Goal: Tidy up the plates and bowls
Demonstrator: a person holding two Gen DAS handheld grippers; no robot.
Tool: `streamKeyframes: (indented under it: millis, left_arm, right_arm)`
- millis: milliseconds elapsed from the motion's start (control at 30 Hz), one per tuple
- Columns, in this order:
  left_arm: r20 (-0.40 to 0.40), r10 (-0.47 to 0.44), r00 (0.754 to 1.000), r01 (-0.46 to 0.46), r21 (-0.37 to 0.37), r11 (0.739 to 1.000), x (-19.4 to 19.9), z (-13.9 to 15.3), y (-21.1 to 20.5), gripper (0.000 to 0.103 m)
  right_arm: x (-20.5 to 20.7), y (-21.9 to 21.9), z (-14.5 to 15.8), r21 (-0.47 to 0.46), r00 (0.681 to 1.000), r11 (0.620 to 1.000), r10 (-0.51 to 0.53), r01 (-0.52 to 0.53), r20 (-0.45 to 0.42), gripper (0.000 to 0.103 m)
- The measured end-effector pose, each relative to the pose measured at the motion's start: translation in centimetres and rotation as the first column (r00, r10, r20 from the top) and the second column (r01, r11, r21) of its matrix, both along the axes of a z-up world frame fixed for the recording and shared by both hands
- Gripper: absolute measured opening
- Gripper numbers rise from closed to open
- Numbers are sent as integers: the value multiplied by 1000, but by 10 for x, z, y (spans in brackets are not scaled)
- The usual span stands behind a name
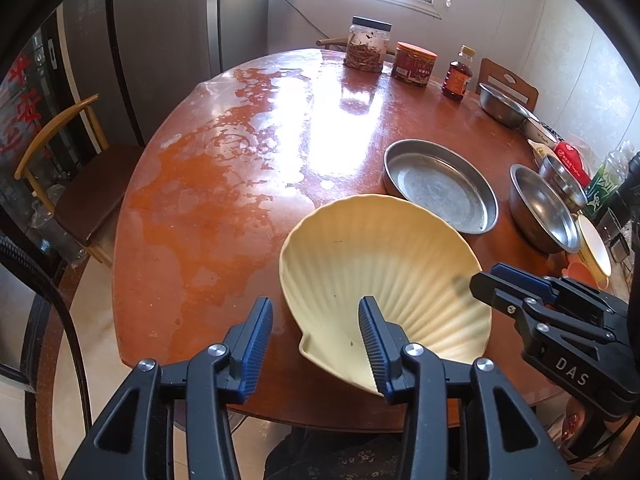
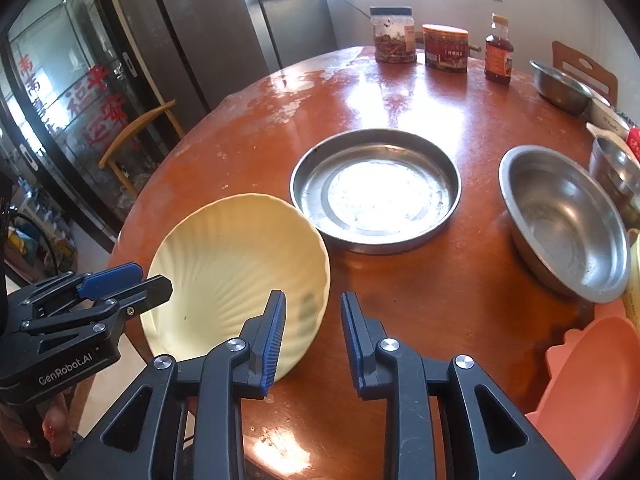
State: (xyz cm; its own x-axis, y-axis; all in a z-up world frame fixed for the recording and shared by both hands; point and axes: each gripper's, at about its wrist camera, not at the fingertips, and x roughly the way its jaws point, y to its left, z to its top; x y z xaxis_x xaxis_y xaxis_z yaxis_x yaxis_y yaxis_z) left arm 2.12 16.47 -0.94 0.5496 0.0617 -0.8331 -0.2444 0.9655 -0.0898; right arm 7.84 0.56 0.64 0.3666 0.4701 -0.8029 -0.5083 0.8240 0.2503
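Note:
A cream shell-shaped plate [image 1: 380,252] lies near the front edge of the round red-brown table [image 1: 240,160]. My left gripper [image 1: 316,316] is open and straddles the plate's near left rim, one finger over the inside and one outside, with no pad touching it. My right gripper [image 2: 314,312] is open too, and the right rim of the plate [image 2: 232,260] runs between its fingers without being pressed. Each gripper shows in the other's view: the right gripper [image 1: 486,278] at the plate's right edge, the left gripper [image 2: 154,280] at its left edge.
Beyond the plate is a round steel pan [image 2: 376,196], with a steel bowl [image 2: 564,220] to its right and another steel bowl [image 2: 560,84] further back. A pink plate [image 2: 592,380] lies at the near right. Jars [image 2: 392,36] and a bottle [image 2: 498,52] line the far edge. A chair [image 1: 80,184] stands to the left.

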Motion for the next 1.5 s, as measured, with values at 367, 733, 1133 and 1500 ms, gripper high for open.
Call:
streamKeyframes:
  millis: [367, 733, 1133, 1500]
  left_arm:
    - [39, 1, 999, -2, 41, 999, -5, 21, -10, 53]
    - [59, -74, 995, 72, 41, 997, -4, 34, -48, 55]
    - [64, -199, 978, 198, 20, 980, 7, 42, -109, 59]
    - [2, -327, 945, 327, -16, 945, 24, 21, -179, 59]
  right_arm:
    - [-4, -25, 16, 41, 999, 998, -41, 40, 27, 49]
    - [-17, -69, 39, 54, 988, 993, -115, 110, 100, 59]
    - [-36, -135, 63, 62, 963, 976, -215, 208, 161, 61]
    - [-39, -217, 48, 48, 921, 928, -373, 370, 113, 61]
